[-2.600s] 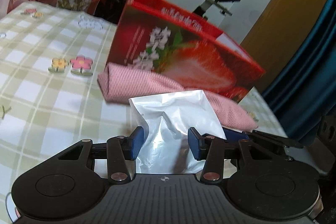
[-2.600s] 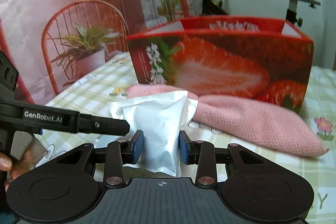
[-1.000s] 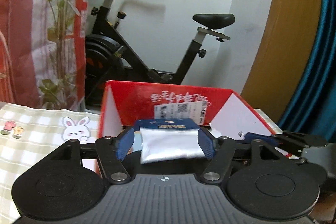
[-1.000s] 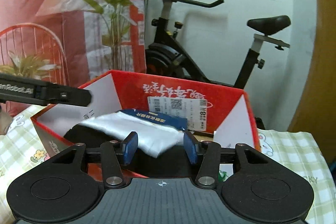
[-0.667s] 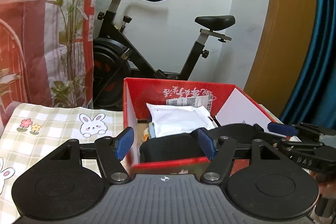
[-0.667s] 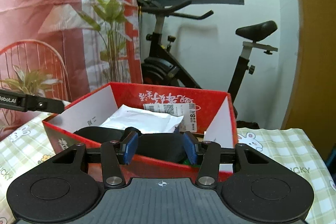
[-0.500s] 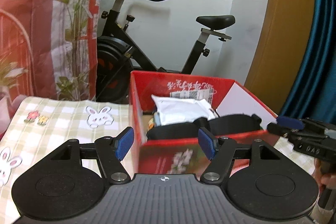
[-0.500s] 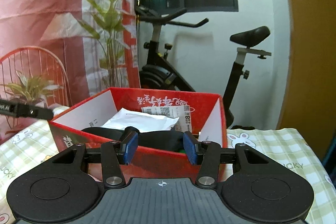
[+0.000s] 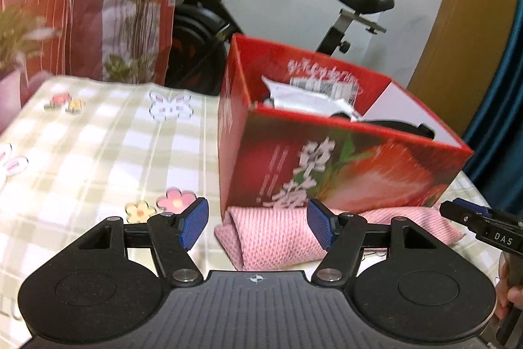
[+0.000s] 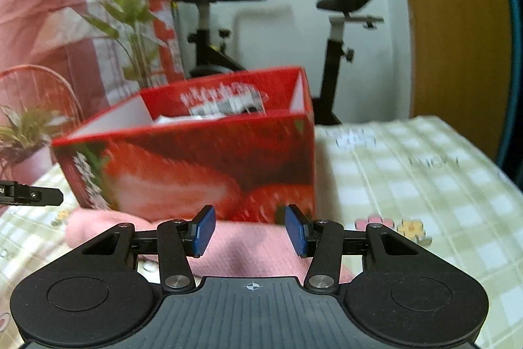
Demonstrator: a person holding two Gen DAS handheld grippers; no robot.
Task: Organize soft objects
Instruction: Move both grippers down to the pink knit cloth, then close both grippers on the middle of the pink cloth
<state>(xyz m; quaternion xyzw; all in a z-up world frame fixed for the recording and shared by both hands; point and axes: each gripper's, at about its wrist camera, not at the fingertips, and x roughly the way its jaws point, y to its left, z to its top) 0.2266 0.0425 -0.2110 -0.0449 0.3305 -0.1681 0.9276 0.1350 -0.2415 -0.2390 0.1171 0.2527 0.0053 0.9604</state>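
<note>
one red box point(image 9: 343, 165), pink towel point(image 9: 278, 237) before it

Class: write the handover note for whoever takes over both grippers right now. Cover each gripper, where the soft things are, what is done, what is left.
Left gripper: open, empty, lined up on the left end of the pink knitted cloth.
Right gripper: open, empty, over the same cloth's other part.
Red strawberry box: on the checked tablecloth, already holding the white pouch and something black.
Done: pouch boxed.
Left: the cloth, lying against the box front, probably goes in next.
</note>
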